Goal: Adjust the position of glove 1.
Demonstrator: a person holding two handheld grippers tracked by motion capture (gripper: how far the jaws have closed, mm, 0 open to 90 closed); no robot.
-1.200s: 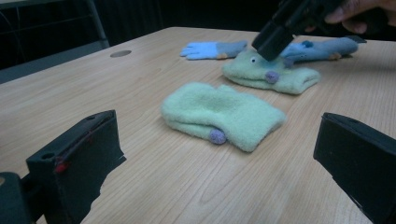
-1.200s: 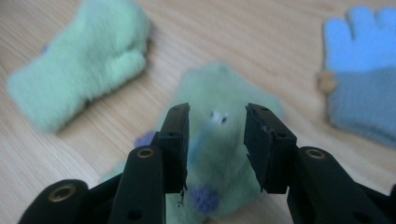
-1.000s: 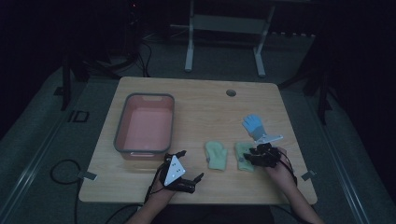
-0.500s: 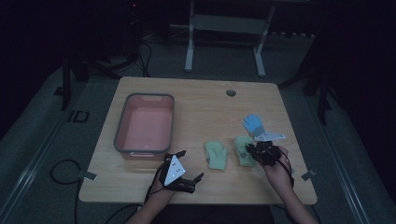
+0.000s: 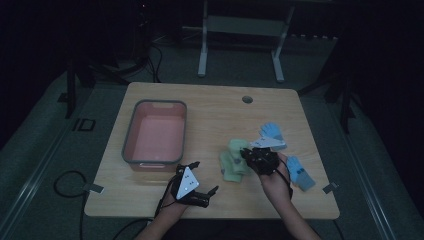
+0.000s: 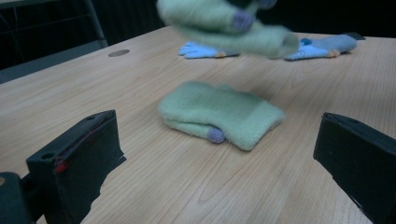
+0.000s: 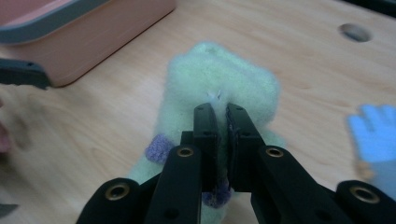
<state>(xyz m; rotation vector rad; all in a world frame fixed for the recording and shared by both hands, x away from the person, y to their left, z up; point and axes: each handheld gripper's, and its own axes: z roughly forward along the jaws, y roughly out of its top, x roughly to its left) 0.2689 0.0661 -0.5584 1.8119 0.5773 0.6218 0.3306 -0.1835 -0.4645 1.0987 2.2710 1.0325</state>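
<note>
The right gripper (image 7: 218, 109) has its two black jaws pinched tight on a fuzzy green mitten (image 7: 219, 79), which hangs up off the wooden table (image 5: 215, 107). The jaws have just been closing, with the mitten between them. In the left gripper view this held mitten (image 6: 224, 23) floats just above a second green mitten (image 6: 219, 114), which lies flat on the table. The second mitten has a small purple patch at its near edge.

The left gripper (image 5: 192, 182) rests near the second mitten, on the side toward the person, and its jaws stand wide apart with nothing between them.

The pink bin (image 5: 156, 132) sits well to the left of the second mitten. Two blue gloves (image 6: 198, 49) lie on the table beyond the second mitten.
</note>
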